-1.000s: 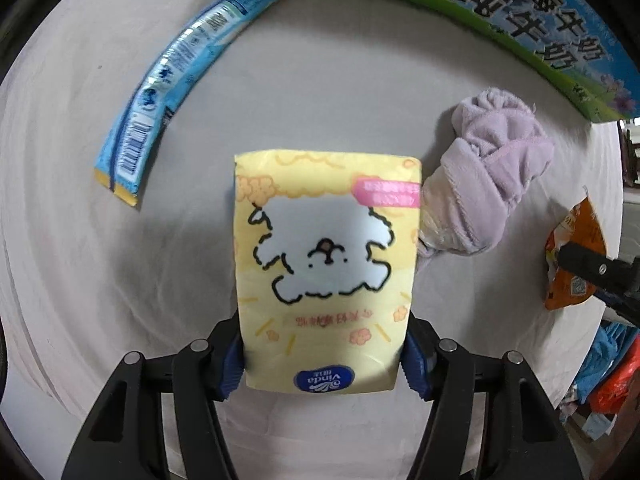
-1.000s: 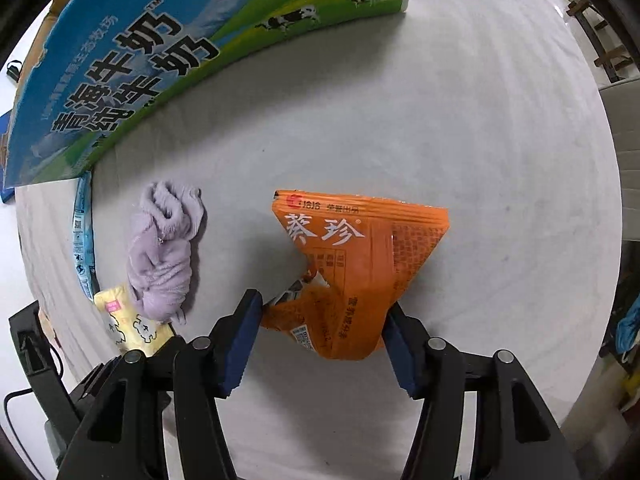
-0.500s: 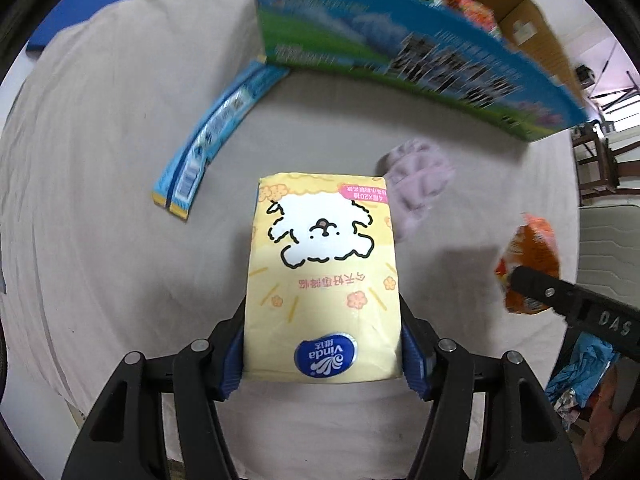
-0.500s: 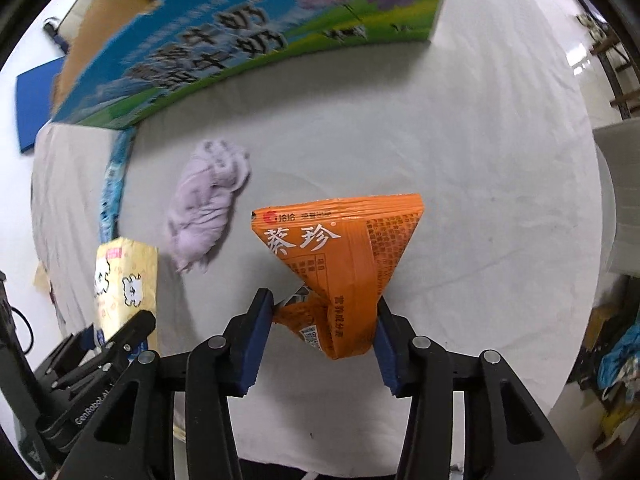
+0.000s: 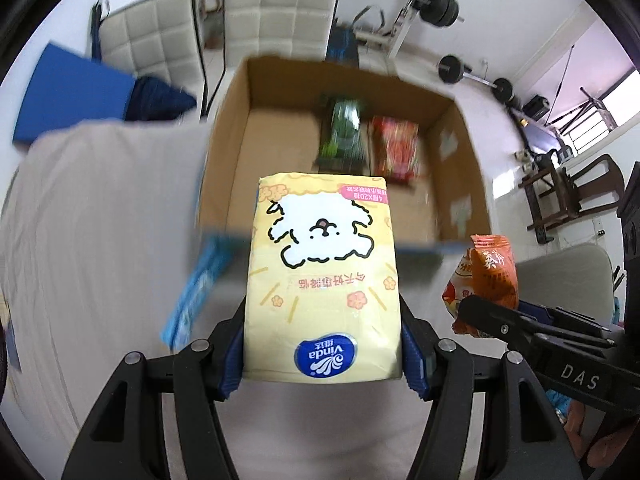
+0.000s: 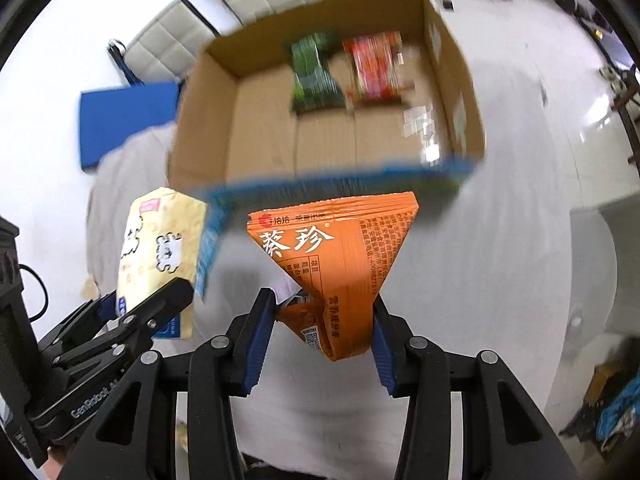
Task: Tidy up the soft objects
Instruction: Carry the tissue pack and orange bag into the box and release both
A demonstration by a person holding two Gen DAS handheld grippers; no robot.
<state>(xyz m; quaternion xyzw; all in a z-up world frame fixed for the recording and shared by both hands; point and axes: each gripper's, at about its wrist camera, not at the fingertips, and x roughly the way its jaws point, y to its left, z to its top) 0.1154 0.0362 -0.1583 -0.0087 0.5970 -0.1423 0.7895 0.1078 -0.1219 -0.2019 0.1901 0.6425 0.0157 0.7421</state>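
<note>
My left gripper (image 5: pixel 322 344) is shut on a yellow Vinda tissue pack (image 5: pixel 322 280) with a white dog drawing, held high above the table in front of the open cardboard box (image 5: pixel 228 152). My right gripper (image 6: pixel 324 324) is shut on an orange snack bag (image 6: pixel 340 264), also raised before the box (image 6: pixel 208 120). Each held item shows in the other view: the orange bag (image 5: pixel 488 276) at right, the tissue pack (image 6: pixel 160 248) at left. A green packet (image 6: pixel 314 76) and a red packet (image 6: pixel 376 68) lie inside the box.
A blue toothpaste box (image 5: pixel 200 284) lies on the cloth-covered table (image 5: pixel 100 220) left of the tissue pack. White padded chairs (image 5: pixel 280 8) stand behind the box. A blue mat (image 6: pixel 124 120) and gym weights (image 5: pixel 444 8) are beyond.
Both grippers have lifted their items well above the table and tilted up toward the box, so its open inside now shows. The purple cloth is out of view.
</note>
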